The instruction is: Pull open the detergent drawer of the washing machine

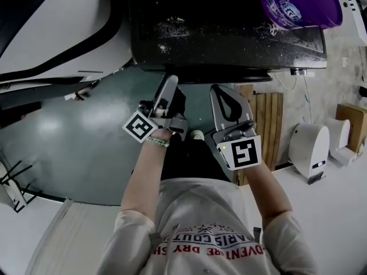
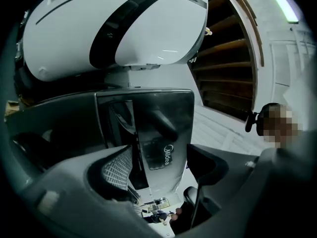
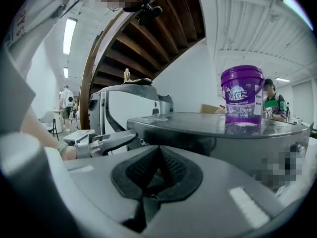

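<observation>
The person stands right in front of the washing machine [image 1: 229,39], a dark grey one that fills the upper part of the head view. A purple bucket [image 1: 301,4] sits on the machine's top near the right corner, and there's white powder [image 1: 172,24] sprinkled over the top too. Both grippers hang just in front of the machine's front edge, above the greenish floor [image 1: 74,136], and as far as I can see they touch nothing.

The left gripper [image 1: 172,93] is rolled onto its side, and its fingers [image 2: 119,168] stand wide apart with nothing between them. Through the gap, its own view shows the machine's glossy front panel [image 2: 163,128] with the Midea logo, clearly apart from the pads. The right gripper [image 1: 225,99] sits just beside the left one. Its fingers [image 3: 171,168] are pressed together and empty, pointing toward the machine's top edge.

The detergent drawer is the tricky bit. It's on the machine's front, which the head view hides under the top's edge, and honestly I can't tell from the gripper views which part of the front it is. Neither gripper has hold of it.
</observation>
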The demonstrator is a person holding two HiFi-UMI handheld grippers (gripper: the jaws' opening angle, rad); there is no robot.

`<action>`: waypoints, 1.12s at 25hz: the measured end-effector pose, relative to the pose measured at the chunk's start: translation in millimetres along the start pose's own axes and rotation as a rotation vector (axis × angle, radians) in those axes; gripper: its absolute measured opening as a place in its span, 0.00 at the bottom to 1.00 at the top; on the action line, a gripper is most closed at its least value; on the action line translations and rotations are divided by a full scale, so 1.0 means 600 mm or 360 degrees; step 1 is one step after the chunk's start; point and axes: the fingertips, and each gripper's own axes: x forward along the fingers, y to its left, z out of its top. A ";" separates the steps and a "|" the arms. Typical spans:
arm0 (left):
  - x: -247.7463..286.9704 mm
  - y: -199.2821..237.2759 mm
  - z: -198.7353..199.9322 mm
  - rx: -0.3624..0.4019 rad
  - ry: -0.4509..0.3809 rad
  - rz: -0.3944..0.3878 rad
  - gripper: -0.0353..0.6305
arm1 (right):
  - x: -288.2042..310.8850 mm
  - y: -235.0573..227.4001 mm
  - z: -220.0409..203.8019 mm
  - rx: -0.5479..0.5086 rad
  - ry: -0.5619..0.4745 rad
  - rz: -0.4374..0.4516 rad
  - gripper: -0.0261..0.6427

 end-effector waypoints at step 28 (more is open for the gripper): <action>0.025 -0.012 0.006 0.0082 -0.0116 -0.0169 0.52 | -0.009 -0.001 -0.043 0.0002 -0.0016 0.0072 0.04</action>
